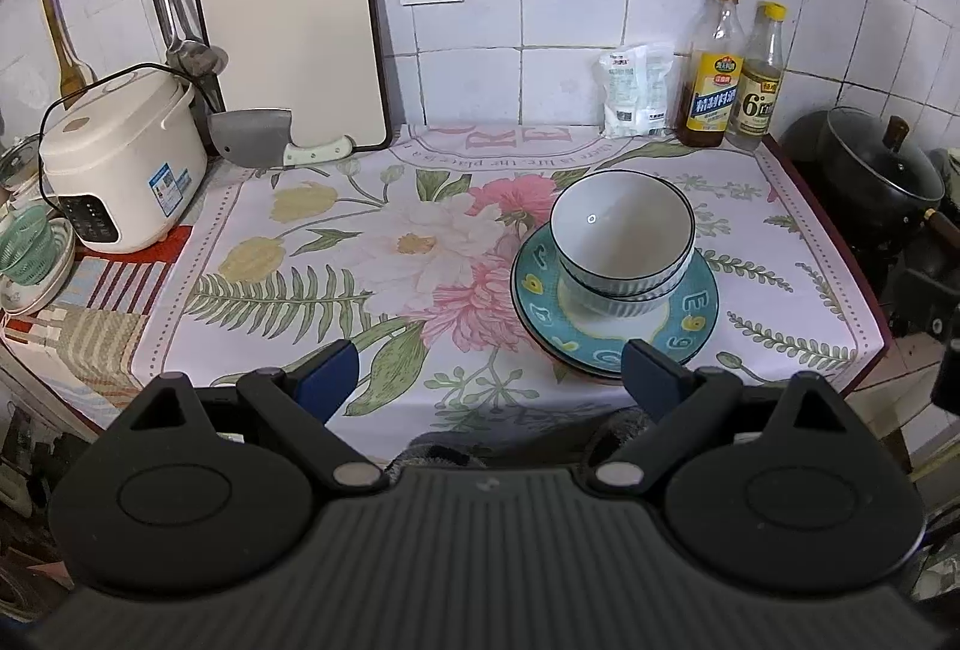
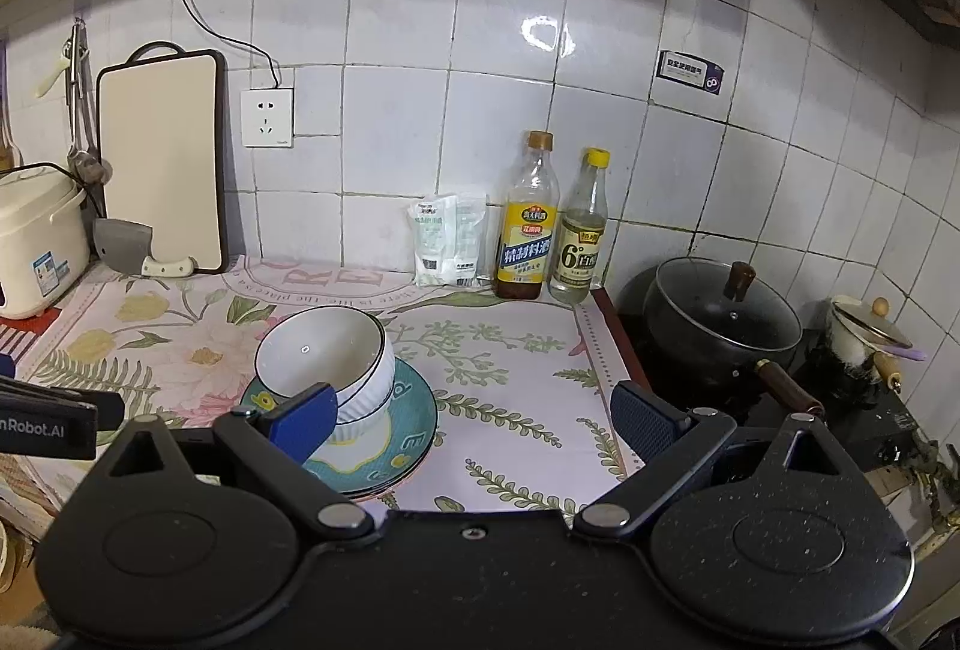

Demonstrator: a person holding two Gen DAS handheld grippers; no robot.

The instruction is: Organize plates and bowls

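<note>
A: Which step is this, would you say?

B: Late, by my reading; the bowls (image 1: pixel 623 245) sit nested, the top one tilted, on the plates (image 1: pixel 615 311), all in one stack on the cloth (image 1: pixel 336 254); nothing of the sort lies loose on that cloth that I can see.

A: And the grippers?

B: The left gripper (image 1: pixel 491 371) is spread wide and holds nothing, near the front edge with the stack just beyond its right finger; the right gripper (image 2: pixel 471 419) is likewise spread and empty, its left finger in front of the bowls in that view; whether it touches them I cannot tell.

A: So what does the next move call for?

B: If anything is left, I judge it is squaring the tilted bowl, or lifting the stack; that needs a grip on the plate rim, kept level, since the bowls would slide.

A: How do they look?

B: White bowls, ribbed outside, dark rims; teal plates with yellow marks, glazed, likely slippery; they stand right of centre, nearer than the bottles (image 1: pixel 735 71).
</note>
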